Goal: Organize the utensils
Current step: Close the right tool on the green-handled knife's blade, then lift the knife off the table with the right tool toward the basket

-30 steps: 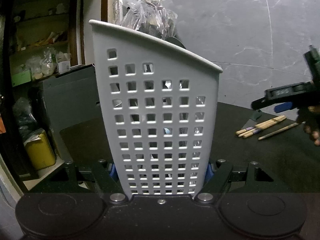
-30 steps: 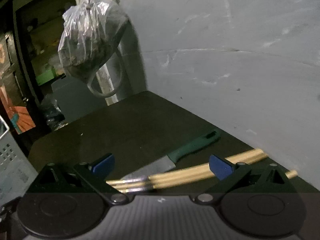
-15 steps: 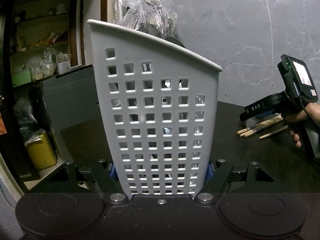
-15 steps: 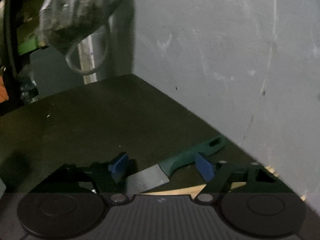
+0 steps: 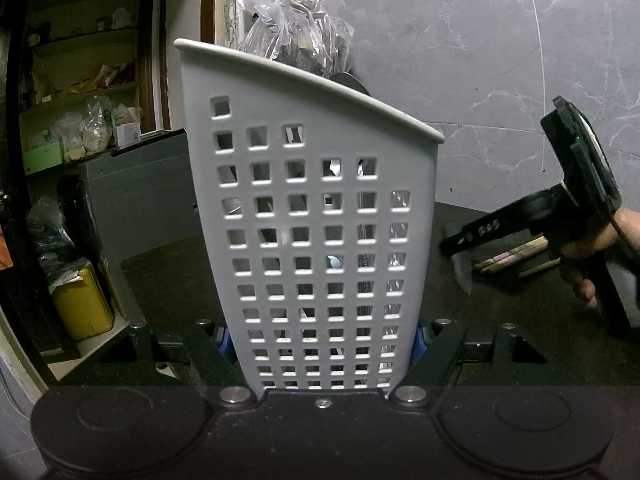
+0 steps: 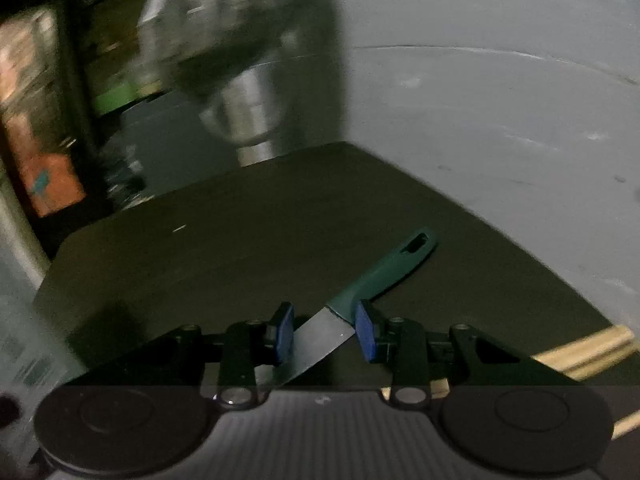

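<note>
Here the knife [image 6: 352, 312] lies flat on the dark desk [image 6: 248, 240], its long axis slanting from the blade low and left up to the green handle at upper right. The right gripper [image 6: 325, 334] straddles it where blade meets handle; its jaws have just been closing, the blue pads flank the blade, and the picture does not settle whether they press it yet. Just to the right lie the chopsticks [image 6: 584, 352], close enough to be nudged. The left gripper [image 5: 320, 344] is clamped on the base of the white utensil basket [image 5: 312, 216], which stands upright on the desk to the knife's left. Between basket and knife the desk is bare, and the wall [image 6: 500, 120] runs close behind the handle.
</note>
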Demonstrator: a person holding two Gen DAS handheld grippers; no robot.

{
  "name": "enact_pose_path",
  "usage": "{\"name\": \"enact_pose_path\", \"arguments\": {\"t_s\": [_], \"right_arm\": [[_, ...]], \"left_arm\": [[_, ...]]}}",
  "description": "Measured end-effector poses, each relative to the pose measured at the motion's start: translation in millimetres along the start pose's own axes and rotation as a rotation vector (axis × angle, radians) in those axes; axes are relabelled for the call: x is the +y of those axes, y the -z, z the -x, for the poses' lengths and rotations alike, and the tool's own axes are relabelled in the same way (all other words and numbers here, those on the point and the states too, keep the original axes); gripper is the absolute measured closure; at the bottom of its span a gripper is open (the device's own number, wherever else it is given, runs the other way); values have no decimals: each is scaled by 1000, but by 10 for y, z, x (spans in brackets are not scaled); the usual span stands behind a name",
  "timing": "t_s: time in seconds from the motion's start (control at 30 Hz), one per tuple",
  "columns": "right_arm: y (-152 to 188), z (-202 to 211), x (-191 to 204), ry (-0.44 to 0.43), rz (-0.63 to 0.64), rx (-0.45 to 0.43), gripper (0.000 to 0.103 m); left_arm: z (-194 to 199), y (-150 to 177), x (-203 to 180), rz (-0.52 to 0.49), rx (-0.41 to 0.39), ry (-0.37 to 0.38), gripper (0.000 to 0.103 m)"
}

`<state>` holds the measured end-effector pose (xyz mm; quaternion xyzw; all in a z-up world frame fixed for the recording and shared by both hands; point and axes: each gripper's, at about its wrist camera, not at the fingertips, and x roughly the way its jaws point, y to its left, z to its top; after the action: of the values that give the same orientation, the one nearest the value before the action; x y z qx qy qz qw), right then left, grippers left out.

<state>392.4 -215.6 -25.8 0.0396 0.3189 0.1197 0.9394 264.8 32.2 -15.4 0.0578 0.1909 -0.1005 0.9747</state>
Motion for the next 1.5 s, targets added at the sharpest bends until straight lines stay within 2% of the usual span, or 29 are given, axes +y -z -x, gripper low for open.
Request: {"name": "enact_pose_path", "arguments": {"t_s": [0.27,0.53,0.63,0.7,0.77,0.83,0.87,0.93,1.07,1.17,1.27,1.5], "right_arm": [[170,140,640,-157,252,36,64],[710,872,1036,-343,479,110,63],[869,1143,1138,-369,573,146,62],[926,1259,1146,-360,609,156,57],[928,1298,1151,-342,617,163,40],[906,1289,1147,-323,604,147,34],[895,1283,1150,-315,584,138,26],[873,1256,1148,-302,528,113,17],[751,1031,1171,-265,420,86,12],[718,919,1174,-239,351,97,12],[739,853,1207,-209,337,99,12],[770,872,1177,-203,332,78,13]], "left_arm": [[-3,-4,15,-5,4,9,27],[-3,-12,21,-8,5,9,27],[-4,-7,21,-11,3,9,27],[-5,-5,22,-8,3,10,27],[-9,-3,19,-8,5,8,27],[-9,-3,16,-11,5,8,27],[-8,-5,14,-11,6,9,27],[-9,-6,16,-11,6,9,27],[-9,-7,17,-12,6,9,27],[-10,-9,19,-11,6,12,27],[-17,-7,24,-13,8,15,27],[-32,-16,21,-16,9,15,27]]}}
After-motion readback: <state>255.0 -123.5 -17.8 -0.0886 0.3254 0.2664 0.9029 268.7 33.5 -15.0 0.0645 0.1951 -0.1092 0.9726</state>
